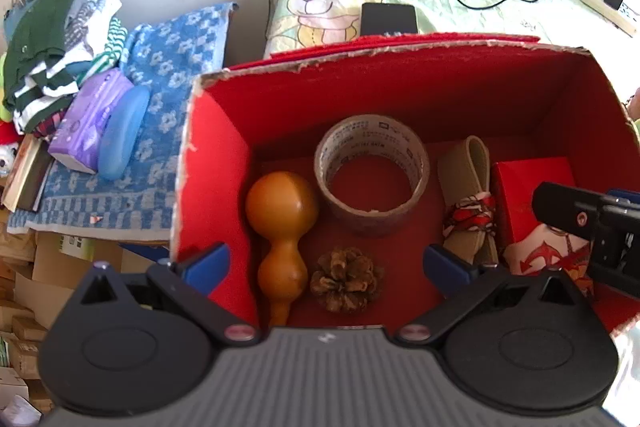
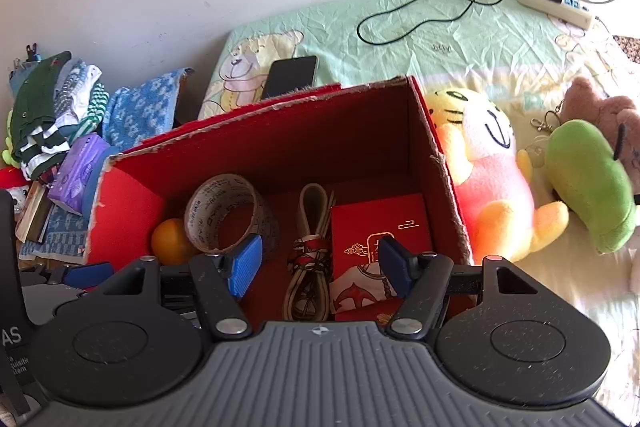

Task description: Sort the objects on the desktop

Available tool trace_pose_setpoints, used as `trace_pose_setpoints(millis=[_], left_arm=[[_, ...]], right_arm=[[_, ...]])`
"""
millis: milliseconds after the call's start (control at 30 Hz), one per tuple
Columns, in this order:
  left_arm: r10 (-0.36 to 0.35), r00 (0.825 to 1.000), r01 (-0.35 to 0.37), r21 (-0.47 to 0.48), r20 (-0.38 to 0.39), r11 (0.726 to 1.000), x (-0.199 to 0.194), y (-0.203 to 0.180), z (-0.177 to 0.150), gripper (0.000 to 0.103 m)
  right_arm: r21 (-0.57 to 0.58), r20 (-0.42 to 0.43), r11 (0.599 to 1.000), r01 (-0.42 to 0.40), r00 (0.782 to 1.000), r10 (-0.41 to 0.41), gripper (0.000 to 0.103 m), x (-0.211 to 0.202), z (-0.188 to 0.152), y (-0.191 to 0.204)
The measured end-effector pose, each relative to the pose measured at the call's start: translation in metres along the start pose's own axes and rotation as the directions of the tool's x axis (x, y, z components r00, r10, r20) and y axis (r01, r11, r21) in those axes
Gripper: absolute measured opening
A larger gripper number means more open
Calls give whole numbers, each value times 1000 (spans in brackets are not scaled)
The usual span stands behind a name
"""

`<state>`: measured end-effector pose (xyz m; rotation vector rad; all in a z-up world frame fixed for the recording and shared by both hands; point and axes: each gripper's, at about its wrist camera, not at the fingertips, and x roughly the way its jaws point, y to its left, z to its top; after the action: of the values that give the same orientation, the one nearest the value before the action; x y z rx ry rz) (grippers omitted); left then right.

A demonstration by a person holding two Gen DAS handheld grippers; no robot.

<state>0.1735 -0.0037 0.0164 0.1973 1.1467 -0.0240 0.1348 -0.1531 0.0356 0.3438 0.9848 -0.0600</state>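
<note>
Hovering over the open red box (image 1: 400, 95), both grippers stand empty: the left gripper (image 1: 326, 263) has its jaws spread wide above the pine cone (image 1: 346, 279), and the right gripper (image 2: 320, 263) is spread somewhat less, poised above the bundled strap (image 2: 310, 255). Contents inspected: a brown gourd (image 1: 282, 227) lying along the left wall, a tape roll (image 1: 372, 171) on its flat side behind the pine cone, the strap just beside a small red packet (image 2: 380, 227) at the right. Items judged still outstanding sit on the bedsheet (image 2: 400, 27) outside the right wall: a yellow-pink plush toy (image 2: 488, 167) touching the box and a green plush (image 2: 588, 179) beside it. Recommended practice: lift the right gripper clear of the rim before swinging it out, close on the plush body rather than a limb, and lower it into free floor. Risk noted: the torn cardboard edge may snag fabric.
</note>
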Motion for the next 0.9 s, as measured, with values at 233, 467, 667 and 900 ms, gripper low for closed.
trace_pose_setpoints(millis=[233,467,667,900], left_arm=[[-6,1000,6,7,-13,1000,16,0,7,103],[-33,999,33,7,-43,999,28,-1,10,103],[-32,998,33,8,-50,999,29,-1,11,103],[-46,998,45,-14,-42,999,24,0,8,103]], right_arm=[[-25,-32,1000,4,999,-4,67,16,3,4],[-34,-44,999,35,998,-36,67,24,5,5],[-45,-45,998,48,998,-50,68,28,8,7],[-63,-43,997,52,998,-55,70,30,12,8]])
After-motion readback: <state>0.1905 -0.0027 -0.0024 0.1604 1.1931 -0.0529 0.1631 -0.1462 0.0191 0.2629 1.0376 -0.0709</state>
